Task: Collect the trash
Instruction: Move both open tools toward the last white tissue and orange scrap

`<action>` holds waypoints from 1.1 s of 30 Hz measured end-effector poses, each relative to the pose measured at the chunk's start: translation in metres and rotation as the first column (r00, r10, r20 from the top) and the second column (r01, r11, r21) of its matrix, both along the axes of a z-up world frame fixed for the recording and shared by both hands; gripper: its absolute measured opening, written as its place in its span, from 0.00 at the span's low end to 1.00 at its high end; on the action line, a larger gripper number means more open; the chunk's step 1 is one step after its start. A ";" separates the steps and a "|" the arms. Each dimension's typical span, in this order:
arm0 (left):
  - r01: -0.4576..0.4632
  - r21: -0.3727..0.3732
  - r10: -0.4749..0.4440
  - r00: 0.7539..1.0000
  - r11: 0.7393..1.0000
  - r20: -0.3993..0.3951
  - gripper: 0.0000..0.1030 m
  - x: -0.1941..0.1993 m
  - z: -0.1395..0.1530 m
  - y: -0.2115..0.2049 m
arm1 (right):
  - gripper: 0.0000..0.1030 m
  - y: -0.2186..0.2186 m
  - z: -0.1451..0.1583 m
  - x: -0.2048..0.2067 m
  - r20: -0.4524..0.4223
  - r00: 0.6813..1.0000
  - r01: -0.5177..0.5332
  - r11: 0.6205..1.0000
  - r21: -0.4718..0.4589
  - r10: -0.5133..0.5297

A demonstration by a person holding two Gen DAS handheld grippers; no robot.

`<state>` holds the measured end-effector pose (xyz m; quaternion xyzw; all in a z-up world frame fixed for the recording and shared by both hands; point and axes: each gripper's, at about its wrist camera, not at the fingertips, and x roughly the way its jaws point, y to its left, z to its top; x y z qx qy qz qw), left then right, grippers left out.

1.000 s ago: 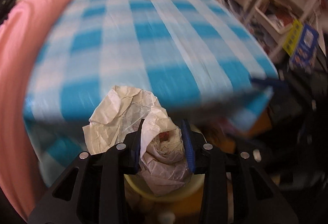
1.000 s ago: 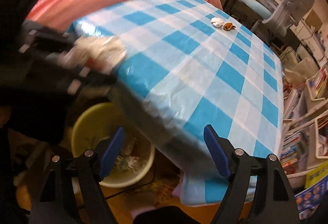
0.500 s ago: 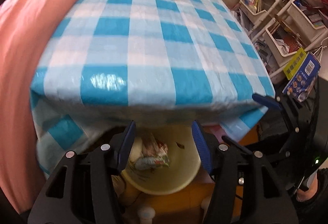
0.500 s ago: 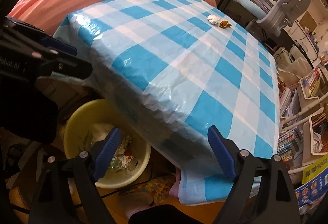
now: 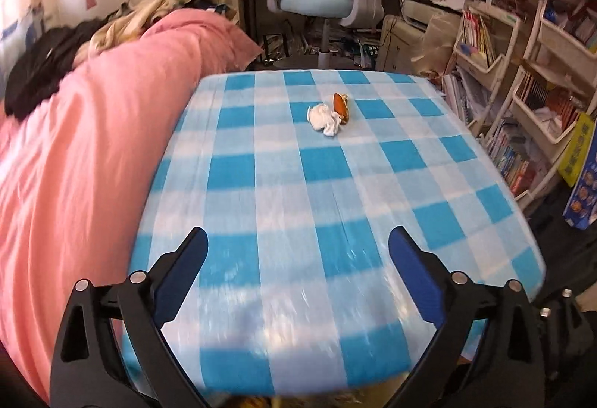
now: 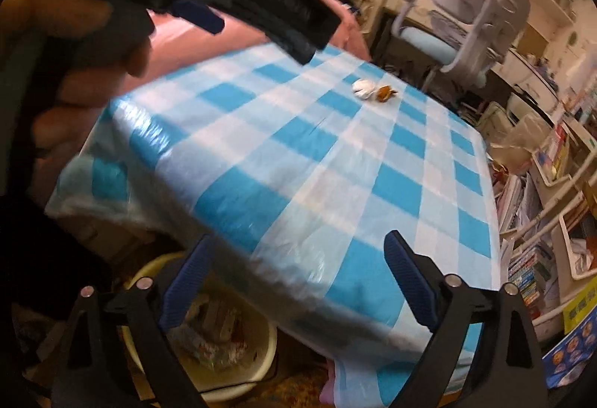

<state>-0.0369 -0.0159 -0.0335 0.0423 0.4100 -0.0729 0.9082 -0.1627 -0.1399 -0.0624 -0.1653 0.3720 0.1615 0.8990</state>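
Lying lengthwise away from the gaping left tool (image 5: 297, 258), orange wrapper (image 5: 340, 106).

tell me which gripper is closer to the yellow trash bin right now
Right. The right gripper hangs open just above the yellow trash bin below the table edge. The left gripper is up over the checkered tablecloth, facing the white tissue.

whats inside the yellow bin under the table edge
The yellow bin holds crumpled wrappers and paper. The tablecloth and right gripper cover part of it.
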 end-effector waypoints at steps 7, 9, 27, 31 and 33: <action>-0.034 0.059 0.037 0.998 0.998 -0.053 0.92 0.024 -0.021 0.002 | 0.89 -0.005 -0.002 0.028 -0.022 0.995 0.103 0.991 0.088 -0.102; -0.025 0.067 0.029 0.998 0.997 -0.051 0.92 0.023 -0.022 0.001 | 0.90 -0.004 -0.005 0.035 -0.038 0.993 0.117 0.988 0.097 -0.114; 0.016 0.113 -0.007 0.997 0.993 -0.074 0.93 0.038 -0.028 -0.030 | 0.91 0.005 -0.018 0.055 -0.103 0.991 0.096 0.987 0.129 -0.083; 0.022 0.118 -0.013 0.997 0.993 -0.072 0.93 0.040 -0.027 -0.035 | 0.92 0.005 -0.017 0.056 -0.102 0.992 0.089 0.987 0.131 -0.076; 0.021 0.122 -0.012 0.997 0.992 -0.074 0.93 0.041 -0.027 -0.036 | 0.91 0.004 -0.017 0.057 -0.102 0.992 0.091 0.987 0.135 -0.078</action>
